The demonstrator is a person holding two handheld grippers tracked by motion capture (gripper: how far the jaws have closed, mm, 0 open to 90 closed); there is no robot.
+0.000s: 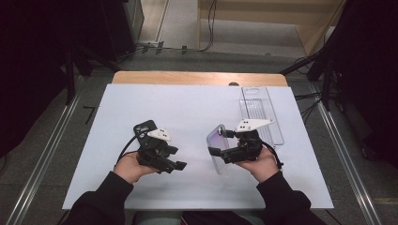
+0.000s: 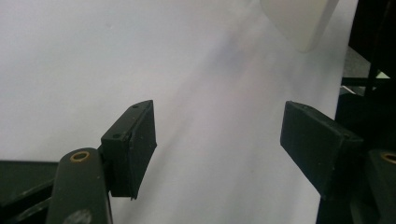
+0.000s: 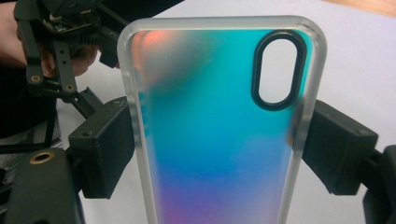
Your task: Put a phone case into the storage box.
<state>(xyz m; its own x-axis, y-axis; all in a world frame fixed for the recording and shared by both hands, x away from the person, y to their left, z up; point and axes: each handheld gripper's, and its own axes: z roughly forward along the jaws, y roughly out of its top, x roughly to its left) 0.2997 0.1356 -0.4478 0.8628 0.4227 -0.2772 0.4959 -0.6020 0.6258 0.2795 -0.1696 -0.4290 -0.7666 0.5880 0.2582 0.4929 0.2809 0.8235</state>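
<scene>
My right gripper (image 3: 215, 144) is shut on a translucent phone case (image 3: 219, 116) with a blue-to-purple sheen and a black-rimmed oval camera hole. Its pads (image 3: 105, 149) press on the case's two long edges. In the high view the phone case (image 1: 217, 150) stands on edge just above the table, with the right gripper (image 1: 220, 143) right of centre. My left gripper (image 1: 177, 158) is low over the table at centre left and points toward the case. The left gripper (image 2: 217, 135) is open, with bare white surface between its fingers. A pale corner of the case (image 2: 299, 23) shows farther off.
A black phone-shaped slab (image 1: 143, 127) lies flat just behind the left gripper. A clear plastic tray (image 1: 261, 112) lies at the back right of the white table mat (image 1: 187, 103). Dark stands and cables flank the table.
</scene>
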